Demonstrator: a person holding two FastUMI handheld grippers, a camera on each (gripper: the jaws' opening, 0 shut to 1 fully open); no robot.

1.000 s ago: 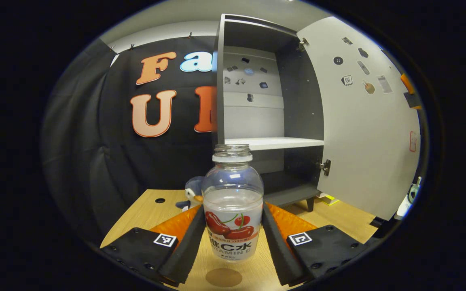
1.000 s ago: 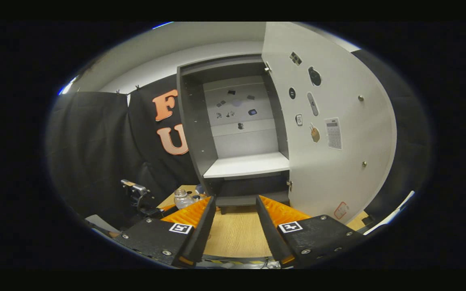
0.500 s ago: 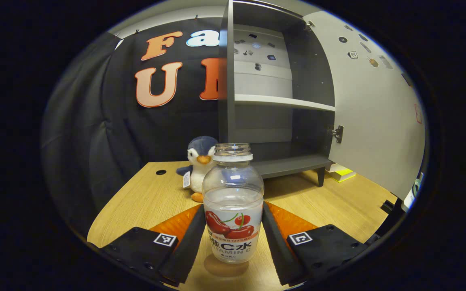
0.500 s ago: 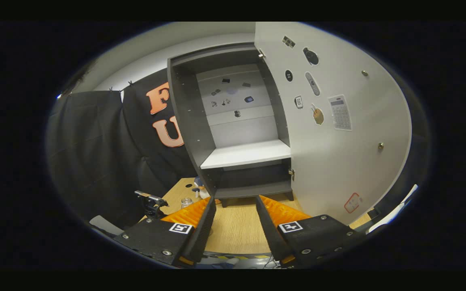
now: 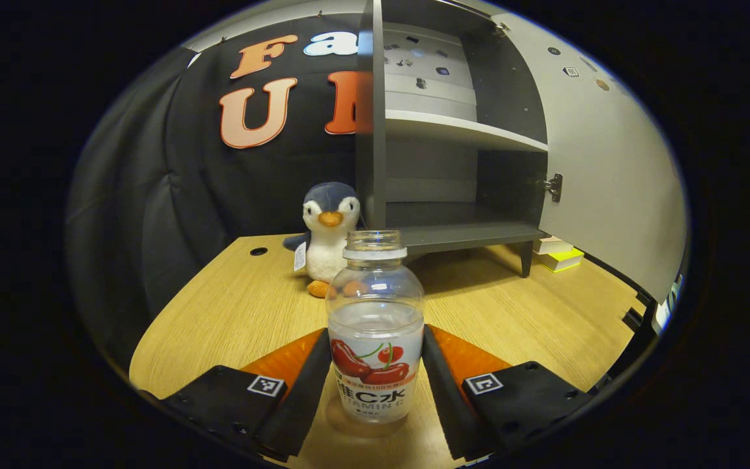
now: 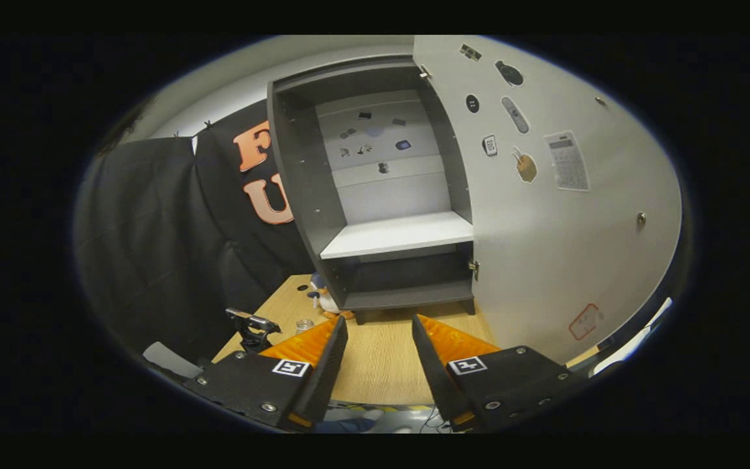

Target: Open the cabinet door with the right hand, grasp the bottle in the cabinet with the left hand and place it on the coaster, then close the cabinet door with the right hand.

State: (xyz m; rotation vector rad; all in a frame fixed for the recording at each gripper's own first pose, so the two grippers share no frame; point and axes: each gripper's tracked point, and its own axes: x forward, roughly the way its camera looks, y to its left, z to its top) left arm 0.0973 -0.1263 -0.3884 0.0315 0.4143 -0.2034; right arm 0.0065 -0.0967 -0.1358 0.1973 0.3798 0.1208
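A clear uncapped bottle (image 5: 375, 286) with a cherry label stands upright between the fingers of my left gripper (image 5: 375, 332), which is shut on its lower body. Its base is down at the wooden table (image 5: 219, 326), where the edge of the brown coaster (image 5: 349, 431) shows beneath it. The grey cabinet (image 5: 453, 228) stands behind with its white door (image 5: 603, 163) swung wide to the right. My right gripper (image 6: 379, 319) is open and holds nothing, facing the open cabinet (image 6: 394, 234) and door (image 6: 544, 247). Low on the left I see the bottle's top (image 6: 304, 323) and the left gripper's body (image 6: 251, 326).
A plush penguin (image 5: 327, 228) sits just left of the cabinet, behind the bottle. Yellow and white books (image 5: 560, 257) lie under the open door. Both cabinet shelves are bare. The table has a cable hole (image 5: 258, 251) at the back left.
My left gripper came down with the bottle, so the coaster that lay in front is now under its base. The right gripper drifted slightly and stayed open.
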